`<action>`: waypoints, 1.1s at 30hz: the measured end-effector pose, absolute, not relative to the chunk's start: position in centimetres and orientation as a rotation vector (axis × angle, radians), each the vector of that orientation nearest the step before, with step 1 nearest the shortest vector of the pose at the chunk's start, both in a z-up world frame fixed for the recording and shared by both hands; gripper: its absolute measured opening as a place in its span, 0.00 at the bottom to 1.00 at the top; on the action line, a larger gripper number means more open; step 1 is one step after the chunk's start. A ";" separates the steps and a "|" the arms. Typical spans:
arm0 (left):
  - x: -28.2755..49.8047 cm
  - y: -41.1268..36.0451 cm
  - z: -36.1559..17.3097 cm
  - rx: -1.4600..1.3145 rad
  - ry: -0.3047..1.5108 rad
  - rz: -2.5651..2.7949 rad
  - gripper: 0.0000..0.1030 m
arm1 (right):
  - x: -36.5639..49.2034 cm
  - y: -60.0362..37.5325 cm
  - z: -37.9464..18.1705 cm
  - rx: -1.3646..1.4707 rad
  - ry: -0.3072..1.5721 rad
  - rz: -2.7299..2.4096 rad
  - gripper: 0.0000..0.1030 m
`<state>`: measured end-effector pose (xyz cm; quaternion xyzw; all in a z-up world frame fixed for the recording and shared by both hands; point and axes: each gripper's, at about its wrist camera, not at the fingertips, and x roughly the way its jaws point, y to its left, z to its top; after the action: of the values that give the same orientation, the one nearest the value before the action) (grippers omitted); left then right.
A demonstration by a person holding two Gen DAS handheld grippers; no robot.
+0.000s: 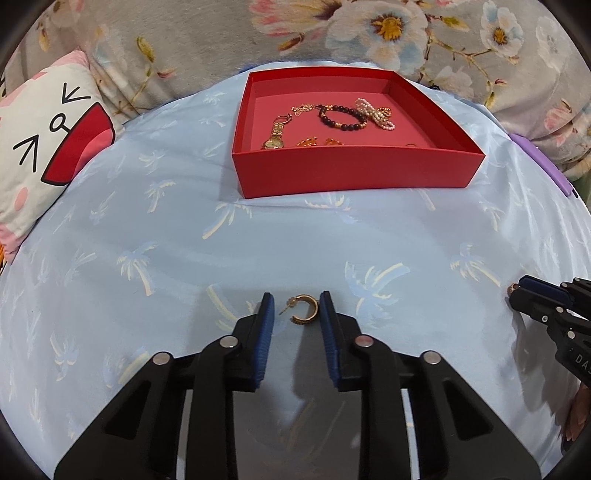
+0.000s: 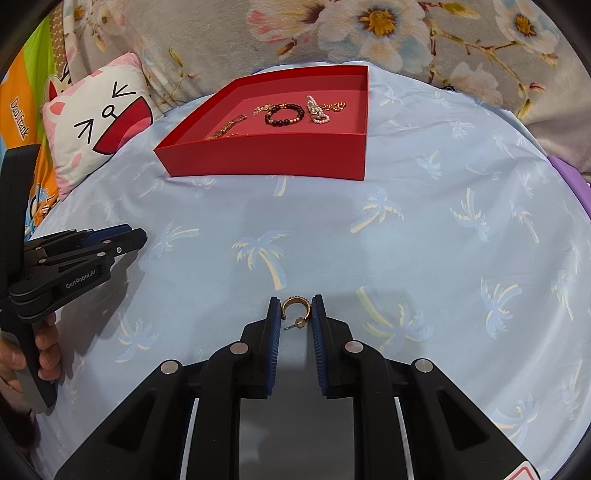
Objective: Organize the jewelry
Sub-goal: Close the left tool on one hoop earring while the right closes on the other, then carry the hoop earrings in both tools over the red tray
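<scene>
A red box [image 1: 354,168] [image 2: 258,158] sits at the back of the blue cloth, holding a gold watch [image 1: 275,134], a dark bead bracelet [image 1: 341,117] [image 2: 285,115], a pearl piece [image 1: 375,112] [image 2: 317,109] and gold chains. My left gripper [image 1: 297,308] is open, its blue pads either side of a gold hoop earring [image 1: 304,310] lying on the cloth, with gaps both sides. My right gripper [image 2: 295,312] is closed on a second gold hoop earring [image 2: 295,310], the pads touching both sides of it. The right gripper also shows in the left wrist view [image 1: 517,295], with the earring at its tip.
A cartoon-face pillow [image 1: 44,147] [image 2: 99,122] lies at the back left. A floral blanket [image 1: 369,33] runs behind the box. A purple object [image 1: 546,166] lies at the cloth's right edge. My left gripper [image 2: 129,240] shows in the right wrist view, held by a hand.
</scene>
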<state>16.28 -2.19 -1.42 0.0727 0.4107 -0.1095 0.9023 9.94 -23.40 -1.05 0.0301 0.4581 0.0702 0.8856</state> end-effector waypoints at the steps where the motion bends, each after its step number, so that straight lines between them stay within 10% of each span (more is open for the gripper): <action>1: 16.3 -2.2 -1.4 0.149 0.849 -0.228 0.19 | 9.9 -23.4 -1.0 0.062 0.953 0.146 0.15; 33: 26.3 -4.5 9.9 0.046 0.670 -0.262 0.19 | 22.7 -24.2 8.9 0.200 0.760 0.236 0.15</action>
<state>26.33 -4.49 9.92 0.0227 0.3278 -0.1282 0.9357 22.67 -24.20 8.90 0.0972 0.3696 0.1145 0.9170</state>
